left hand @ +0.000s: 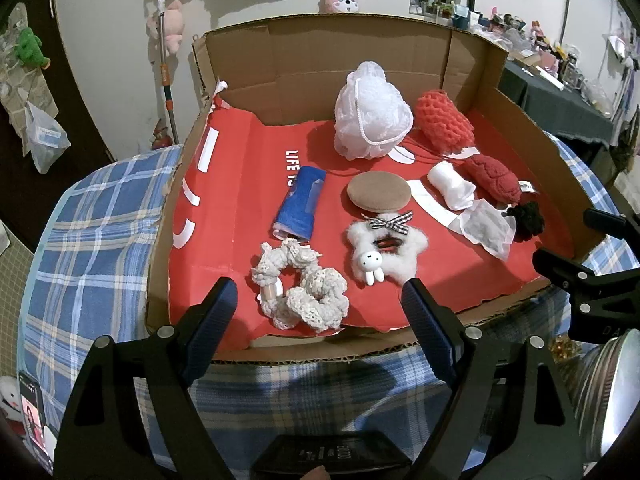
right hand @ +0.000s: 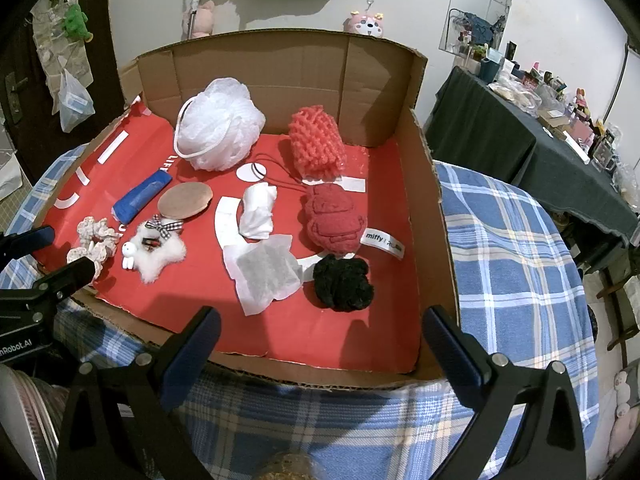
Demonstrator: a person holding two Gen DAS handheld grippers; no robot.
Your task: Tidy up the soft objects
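Observation:
A cardboard tray (left hand: 516,120) (right hand: 424,184) lined with red paper holds several soft things: a white bath pouf (left hand: 370,114) (right hand: 220,130), a coral mesh sponge (left hand: 442,124) (right hand: 316,146), a dark red knit item (left hand: 496,178) (right hand: 334,218), a black scrunchie (left hand: 528,220) (right hand: 342,282), a white sachet (left hand: 486,228) (right hand: 264,272), a blue roll (left hand: 300,202) (right hand: 140,196), a tan round puff (left hand: 378,192) (right hand: 185,200), a white fluffy bunny clip (left hand: 384,250) (right hand: 156,250) and a cream lace scrunchie (left hand: 304,288) (right hand: 94,242). My left gripper (left hand: 320,304) is open just in front of the cream scrunchie. My right gripper (right hand: 320,332) is open at the tray's front edge, near the black scrunchie.
The tray lies on a blue plaid cloth (left hand: 80,248) (right hand: 516,264). A metal lid (left hand: 608,384) sits at the front right of the left wrist view. A dark-clothed table with clutter (right hand: 532,128) stands at the right. Plush toys hang on the back wall (left hand: 166,26).

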